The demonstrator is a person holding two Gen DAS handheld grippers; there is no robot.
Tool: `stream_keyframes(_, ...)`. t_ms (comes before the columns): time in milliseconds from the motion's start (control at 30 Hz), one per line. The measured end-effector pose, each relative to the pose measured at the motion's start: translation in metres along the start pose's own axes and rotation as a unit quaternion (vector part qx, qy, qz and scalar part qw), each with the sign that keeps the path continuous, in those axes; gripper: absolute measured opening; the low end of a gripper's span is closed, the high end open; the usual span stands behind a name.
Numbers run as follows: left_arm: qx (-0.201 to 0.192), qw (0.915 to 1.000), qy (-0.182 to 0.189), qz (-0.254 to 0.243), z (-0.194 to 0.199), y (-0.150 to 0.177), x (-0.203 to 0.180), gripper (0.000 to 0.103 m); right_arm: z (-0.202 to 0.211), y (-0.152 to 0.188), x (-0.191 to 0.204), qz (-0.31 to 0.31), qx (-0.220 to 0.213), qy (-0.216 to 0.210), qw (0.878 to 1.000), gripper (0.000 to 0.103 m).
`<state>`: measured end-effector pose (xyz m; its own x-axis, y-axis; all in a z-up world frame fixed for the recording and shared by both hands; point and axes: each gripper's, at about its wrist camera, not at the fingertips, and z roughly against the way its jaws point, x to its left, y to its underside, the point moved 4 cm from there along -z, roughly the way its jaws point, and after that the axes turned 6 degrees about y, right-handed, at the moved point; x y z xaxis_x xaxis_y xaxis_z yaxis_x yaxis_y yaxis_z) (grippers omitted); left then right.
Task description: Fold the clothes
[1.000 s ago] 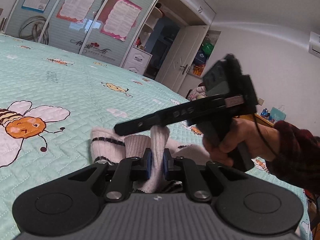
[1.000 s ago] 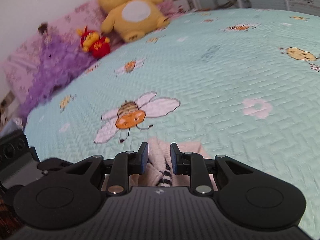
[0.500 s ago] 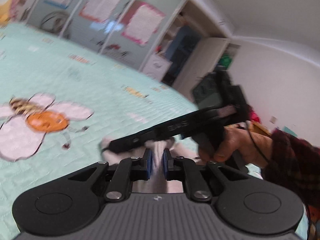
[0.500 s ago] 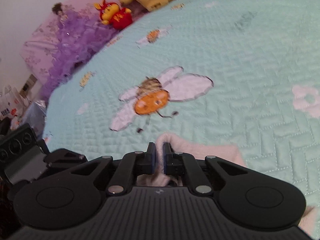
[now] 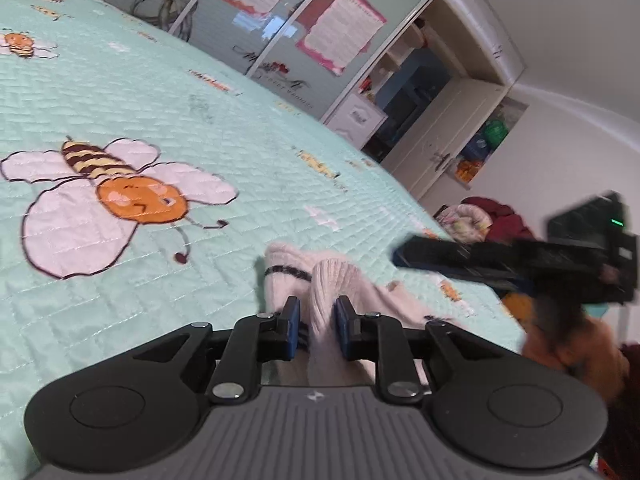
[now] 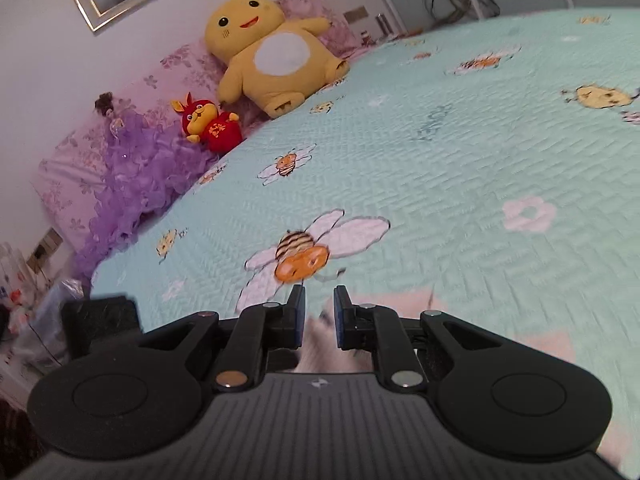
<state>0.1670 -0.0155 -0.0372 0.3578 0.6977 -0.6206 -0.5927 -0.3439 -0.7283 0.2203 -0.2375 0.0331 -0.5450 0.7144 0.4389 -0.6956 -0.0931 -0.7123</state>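
Observation:
A pair of white socks with black stripes [image 5: 320, 280] lies bunched on the mint bee-print bedspread [image 5: 200, 120]. My left gripper [image 5: 316, 312] has its jaws parted on either side of a sock fold, which stands between the pads without being pinched. My right gripper [image 6: 319, 308] is open just above the socks [image 6: 400, 300], lifted clear of them. In the left wrist view the right gripper [image 5: 404, 254] hovers to the right of the socks, blurred.
A big yellow plush toy [image 6: 272, 52], a small red plush [image 6: 208, 124] and purple ruffled pillows [image 6: 136, 176] sit at the head of the bed. Wardrobe doors with posters [image 5: 300, 28] and an open closet stand beyond the bed. Clothes are piled by the bed's far right [image 5: 480, 216].
Both grippers were shut on the socks half a second ago and have opened. The right gripper has pulled back and away to the right; the socks have dropped onto the bedspread.

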Motion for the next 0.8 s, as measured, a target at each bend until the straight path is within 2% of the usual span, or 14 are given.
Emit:
stream_keyframes(100,0.005,0.9999,-0.008,0.009,0.003,0.0,0.003,0.026,0.002,0.019,0.011,-0.006,-0.004,0.011,1.0,0.016)
stream_keyframes(133,0.006,0.9998,-0.008,0.016,0.003,0.0,0.005,0.03,-0.005,0.025,0.012,-0.005,0.006,0.024,1.0,0.015)
stream_keyframes(200,0.012,0.9996,-0.012,0.024,0.003,0.0,0.009,0.031,-0.022,0.038,0.012,0.013,0.034,0.065,0.997,0.015)
stream_keyframes(267,0.007,0.9996,-0.015,0.021,0.007,-0.001,0.008,0.031,-0.025,0.042,0.017,0.039,0.028,0.072,0.996,0.015)
stream_keyframes(367,-0.009,0.9988,-0.046,-0.014,0.014,-0.003,-0.003,0.029,-0.028,0.047,0.031,0.092,0.021,0.09,0.992,0.019)
stream_keyframes(433,-0.04,0.9958,-0.059,-0.058,0.023,-0.006,-0.02,0.022,-0.031,0.05,0.039,0.12,0.02,0.103,0.987,0.021)
stream_keyframes(467,-0.058,0.9931,-0.06,-0.082,0.027,-0.008,-0.029,0.022,-0.032,0.051,0.041,0.129,0.02,0.108,0.986,0.022)
stream_keyframes(567,-0.103,0.987,-0.016,-0.122,0.033,-0.012,-0.051,0.022,-0.031,0.054,0.046,0.14,0.013,0.118,0.983,0.022)
stream_keyframes(700,-0.014,0.9954,-0.049,-0.081,-0.003,0.001,-0.024,0.022,-0.026,0.055,0.049,0.154,-0.003,0.115,0.981,0.023)
stream_keyframes(733,0.003,0.9962,-0.053,-0.069,-0.01,0.003,-0.018,0.027,-0.024,0.055,0.05,0.154,-0.004,0.112,0.982,0.025)
stream_keyframes(767,0.003,0.9976,-0.045,-0.052,-0.008,0.0,-0.012,0.032,-0.022,0.055,0.05,0.154,-0.001,0.112,0.982,0.024)
stream_keyframes(800,0.002,0.9987,-0.037,-0.035,-0.006,-0.003,-0.006,0.032,-0.019,0.055,0.049,0.151,-0.002,0.109,0.983,0.024)
